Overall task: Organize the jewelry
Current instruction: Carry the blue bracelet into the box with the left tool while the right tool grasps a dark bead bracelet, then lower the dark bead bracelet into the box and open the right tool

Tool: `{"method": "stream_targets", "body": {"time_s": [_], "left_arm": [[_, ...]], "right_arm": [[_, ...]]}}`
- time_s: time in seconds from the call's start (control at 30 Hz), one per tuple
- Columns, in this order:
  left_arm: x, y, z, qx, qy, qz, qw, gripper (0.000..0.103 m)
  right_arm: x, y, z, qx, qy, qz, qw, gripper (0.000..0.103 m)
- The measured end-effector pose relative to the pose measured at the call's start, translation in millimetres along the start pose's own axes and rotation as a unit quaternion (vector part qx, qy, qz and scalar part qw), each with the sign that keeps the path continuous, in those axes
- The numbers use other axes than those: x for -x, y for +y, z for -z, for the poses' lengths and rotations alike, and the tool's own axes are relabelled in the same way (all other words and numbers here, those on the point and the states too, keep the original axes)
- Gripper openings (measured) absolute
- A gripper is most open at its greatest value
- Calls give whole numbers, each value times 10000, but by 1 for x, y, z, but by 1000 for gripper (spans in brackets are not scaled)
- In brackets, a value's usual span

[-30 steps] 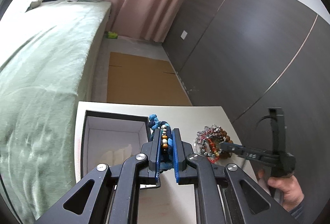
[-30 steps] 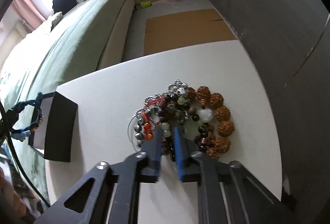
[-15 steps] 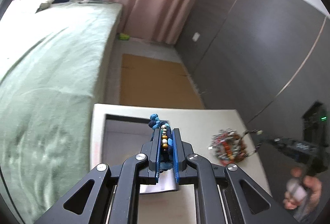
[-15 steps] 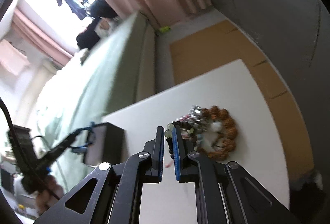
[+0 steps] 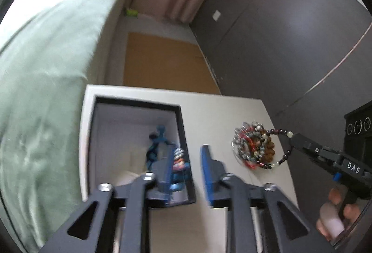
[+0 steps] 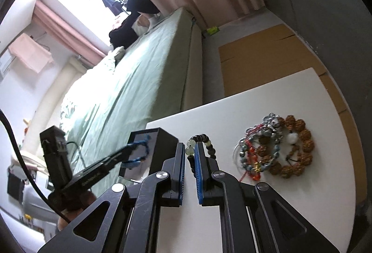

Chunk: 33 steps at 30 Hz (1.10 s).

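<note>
My left gripper [image 5: 188,150] hangs over the right side of the black, white-lined box [image 5: 137,102]. Its jaws are opening. The blue braided bracelet [image 5: 177,160] with coloured beads lies against the left finger only, and its tail hangs down inside the box. My right gripper [image 6: 190,148] is shut on a dark beaded bracelet [image 6: 210,147] and holds it up beside the pile of bracelets [image 6: 276,148] on the white table [image 6: 290,94]. The left wrist view shows that loop [image 5: 282,158] dangling from the right gripper [image 5: 296,140] over the pile [image 5: 253,146].
A green bed [image 5: 46,55] runs along the table's left side. Brown cardboard [image 5: 160,62] lies on the floor beyond the table. A dark panelled wall [image 5: 290,32] stands to the right. A person's hand [image 5: 334,218] holds the right gripper's handle.
My left gripper has sunk towards the box and its jaws have spread, so the blue bracelet is loose. My right gripper has risen from the pile with the dark beaded bracelet.
</note>
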<state>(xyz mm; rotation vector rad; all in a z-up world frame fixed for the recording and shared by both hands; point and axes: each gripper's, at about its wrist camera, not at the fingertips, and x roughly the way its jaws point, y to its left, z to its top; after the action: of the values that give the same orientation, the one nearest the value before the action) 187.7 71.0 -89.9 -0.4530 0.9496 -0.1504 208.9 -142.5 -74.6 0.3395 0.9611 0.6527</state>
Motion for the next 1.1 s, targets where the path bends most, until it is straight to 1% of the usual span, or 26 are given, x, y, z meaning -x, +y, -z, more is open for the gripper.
{"method": "stream_targets", "body": {"time_s": [0.03,0.07,0.1,0.17,0.27,0.4,0.6,0.8,0.9,1.0,1.1], "left_arm": [[1,0,0,11,-37,-45,10000,52],[4,0,0,21,-137,-74,9999,65],[8,1,0,45,-230,-76,9997,70],[17,4,-2,125,-389,14,9992,71],[25,13,-5,322,-517,104,9981,71],[35,23,-9,493,-664,56,9966,71],[55,32,-13,641,-1023,4,9927,71],[72,48,-15,839,-1267,-83,9883,71],[83,60,-16,967,-1401,-153,9853,71],[92,74,-15,1158,-1498,-138,9818,71],[96,80,-16,1222,-1536,-163,9804,71]], "right_arm": [[0,1,0,1,7,-14,10000,10],[-1,1,1,-1,16,-30,10000,10],[-1,1,2,-1,19,-44,10000,10],[-1,2,2,3,25,-89,10000,10],[0,6,4,16,14,-207,9998,10],[-2,14,5,35,-16,-470,9989,10],[-14,39,7,46,-47,-927,9957,10],[-42,67,13,30,31,-1292,9916,10],[-61,78,17,14,143,-1393,9901,10],[-80,87,21,15,272,-1397,9898,10],[-97,93,25,-35,405,-1499,9879,10]]}}
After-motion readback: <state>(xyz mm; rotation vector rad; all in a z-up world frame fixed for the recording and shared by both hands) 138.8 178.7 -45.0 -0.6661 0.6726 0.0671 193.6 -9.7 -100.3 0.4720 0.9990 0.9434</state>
